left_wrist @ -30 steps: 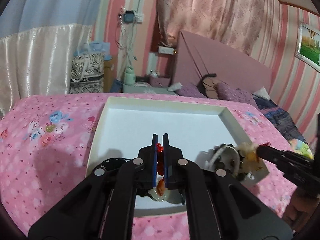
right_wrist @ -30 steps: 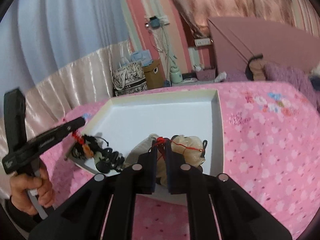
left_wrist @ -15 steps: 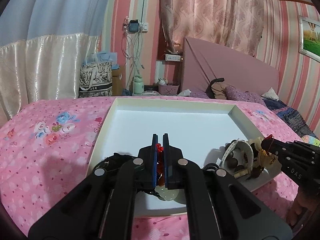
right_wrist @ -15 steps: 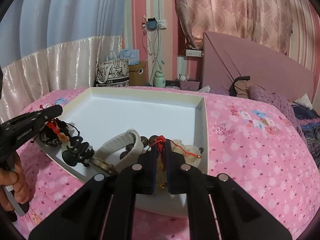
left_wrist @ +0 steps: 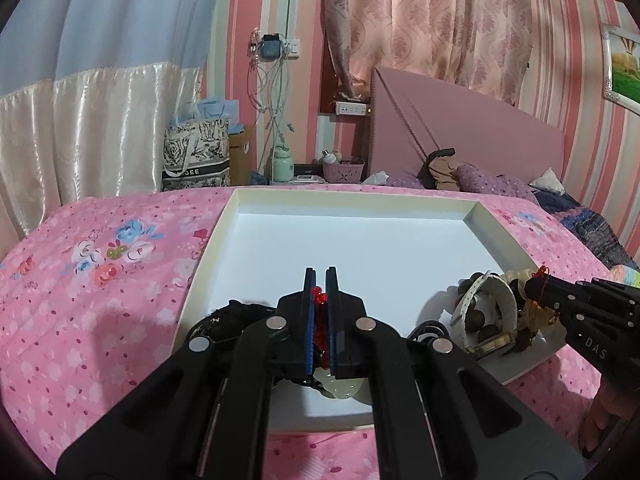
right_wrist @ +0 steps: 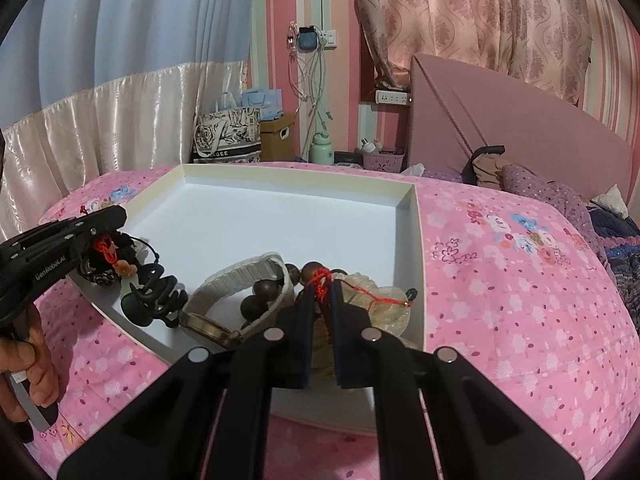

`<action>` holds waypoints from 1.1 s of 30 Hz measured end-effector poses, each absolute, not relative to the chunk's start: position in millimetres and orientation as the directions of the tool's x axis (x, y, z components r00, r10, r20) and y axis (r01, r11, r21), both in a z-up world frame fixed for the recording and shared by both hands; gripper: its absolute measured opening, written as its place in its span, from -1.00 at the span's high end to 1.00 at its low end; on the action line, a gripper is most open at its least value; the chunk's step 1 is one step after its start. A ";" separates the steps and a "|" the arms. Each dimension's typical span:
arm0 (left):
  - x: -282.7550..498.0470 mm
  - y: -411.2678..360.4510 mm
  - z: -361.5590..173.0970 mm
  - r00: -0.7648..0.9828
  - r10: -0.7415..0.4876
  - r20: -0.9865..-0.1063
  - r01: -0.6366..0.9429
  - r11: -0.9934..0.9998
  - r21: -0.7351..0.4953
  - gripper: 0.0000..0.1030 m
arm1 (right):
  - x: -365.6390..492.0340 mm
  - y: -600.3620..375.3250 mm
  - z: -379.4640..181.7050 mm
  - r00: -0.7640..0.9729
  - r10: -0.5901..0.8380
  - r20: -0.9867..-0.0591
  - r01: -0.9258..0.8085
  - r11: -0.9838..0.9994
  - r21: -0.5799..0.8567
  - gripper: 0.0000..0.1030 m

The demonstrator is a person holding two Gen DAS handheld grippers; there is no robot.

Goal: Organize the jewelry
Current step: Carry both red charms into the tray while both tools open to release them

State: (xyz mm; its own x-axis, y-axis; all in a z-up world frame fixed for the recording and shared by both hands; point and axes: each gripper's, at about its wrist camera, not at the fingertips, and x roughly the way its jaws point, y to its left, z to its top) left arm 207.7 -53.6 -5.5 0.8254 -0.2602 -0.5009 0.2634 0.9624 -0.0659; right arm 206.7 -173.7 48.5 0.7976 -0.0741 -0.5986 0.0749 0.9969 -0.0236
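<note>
Both grippers are pinched nearly closed on red cords at the near edge of the white tray (left_wrist: 224, 240), which lies on the pink bed (left_wrist: 100, 280). The left gripper (left_wrist: 320, 280) holds a red knotted cord (left_wrist: 319, 296) between its blue pads, with a pale green pendant (left_wrist: 340, 386) hanging just below it and a black tangle (right_wrist: 154, 292) of cord and beads at the tray's near left corner. The right gripper (right_wrist: 321, 286) clamps the red cord (right_wrist: 320, 278) of a pale carved pendant (right_wrist: 380, 304) at the near right corner, beside a white bracelet (right_wrist: 240, 280) and dark wooden beads (right_wrist: 264, 290). The step in hand seems to be drawing the two corded pieces out of the heap, and most of the tray floor is bare, so there is room to spread them. To do it well, I would lift each piece slowly and straight up, watching whether the black tangle or the wooden beads rise with it; if they do, pause and ease sideways rather than pull. Keep the two grippers moving apart, so the cords do not cross. The cords are thin and could slip from the pads, so hold the pinch firm and carry low over the tray. Set each piece on bare floor, well apart from the rest, pendant down first, then let the cord trail out straight.
</note>
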 end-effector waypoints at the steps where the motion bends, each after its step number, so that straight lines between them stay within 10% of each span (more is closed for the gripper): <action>1: 208.7 -52.9 -5.5 0.824 -0.259 -0.504 0.261 0.963 -0.069 0.95 | 207.0 -173.2 47.8 0.796 -0.074 -0.601 0.074 0.997 -0.025 0.86; 26: 215.2 -54.3 -6.0 0.807 -0.258 -0.531 0.262 0.963 -0.070 0.92 | 208.4 -166.0 43.3 0.789 -0.095 -0.607 0.074 0.995 -0.059 0.83; 28: 212.1 -53.7 -4.7 0.815 -0.260 -0.518 0.262 0.963 -0.070 0.87 | 208.2 -166.9 43.3 0.790 -0.093 -0.606 0.071 0.996 -0.061 0.32; 30: 207.6 -52.7 -3.1 0.828 -0.256 -0.498 0.258 0.964 -0.067 0.18 | 204.9 -165.9 45.2 0.801 -0.112 -0.589 0.083 0.994 -0.076 -0.16; 33: 205.7 -53.8 -3.2 0.833 -0.246 -0.496 0.251 0.966 -0.057 0.14 | 200.6 -166.6 47.2 0.811 -0.112 -0.575 0.082 0.994 -0.077 -0.20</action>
